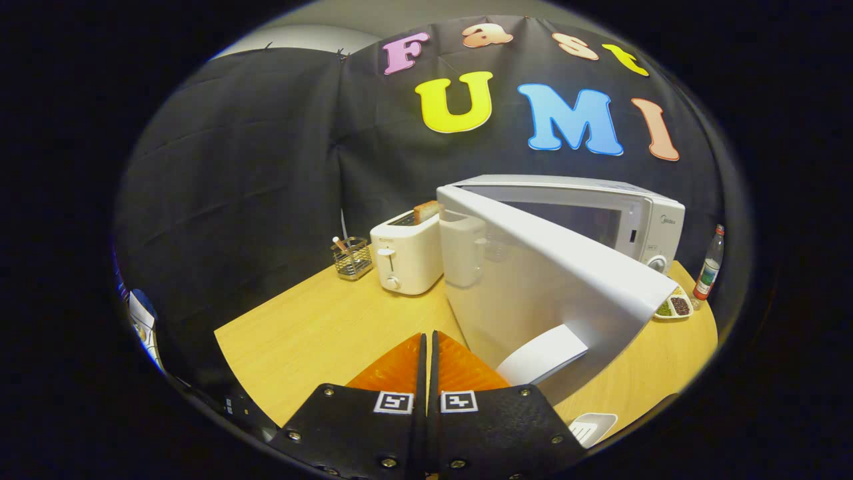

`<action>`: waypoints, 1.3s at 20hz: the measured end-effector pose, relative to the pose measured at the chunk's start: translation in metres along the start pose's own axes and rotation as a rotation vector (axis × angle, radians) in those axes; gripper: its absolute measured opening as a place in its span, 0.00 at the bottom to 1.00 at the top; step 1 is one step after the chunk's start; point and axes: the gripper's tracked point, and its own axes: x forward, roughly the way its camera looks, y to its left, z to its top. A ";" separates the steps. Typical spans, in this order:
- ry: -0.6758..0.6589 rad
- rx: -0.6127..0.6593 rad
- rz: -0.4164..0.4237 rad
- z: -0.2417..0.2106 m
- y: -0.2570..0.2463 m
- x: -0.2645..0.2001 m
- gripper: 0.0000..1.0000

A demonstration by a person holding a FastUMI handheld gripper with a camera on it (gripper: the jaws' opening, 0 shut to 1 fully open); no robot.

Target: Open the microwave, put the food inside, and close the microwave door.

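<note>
A white microwave [620, 213] stands on the wooden table [320, 333], beyond my fingers and to their right. Its white door [533, 280] is swung partly open toward me, and its outer face reflects the toaster. A plate with green and dark food [674, 307] lies on the table in front of the microwave, past the door's free edge. My gripper [427, 343] sits just left of the door's lower edge, with its two fingers pressed together and nothing between them. The microwave's inside is hidden behind the door.
A white toaster [406, 257] with a slice of bread in its slot stands left of the microwave. Left of the toaster is a wire holder [352, 259] with a pen. A bottle [708, 270] stands at the far right. A white slotted utensil [593, 427] lies near the table's front edge.
</note>
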 end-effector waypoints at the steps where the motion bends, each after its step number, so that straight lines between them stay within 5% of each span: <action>1: -0.001 0.007 -0.013 0.004 -0.010 0.001 0.01; 26: -0.046 0.081 -0.320 0.060 -0.200 0.086 0.01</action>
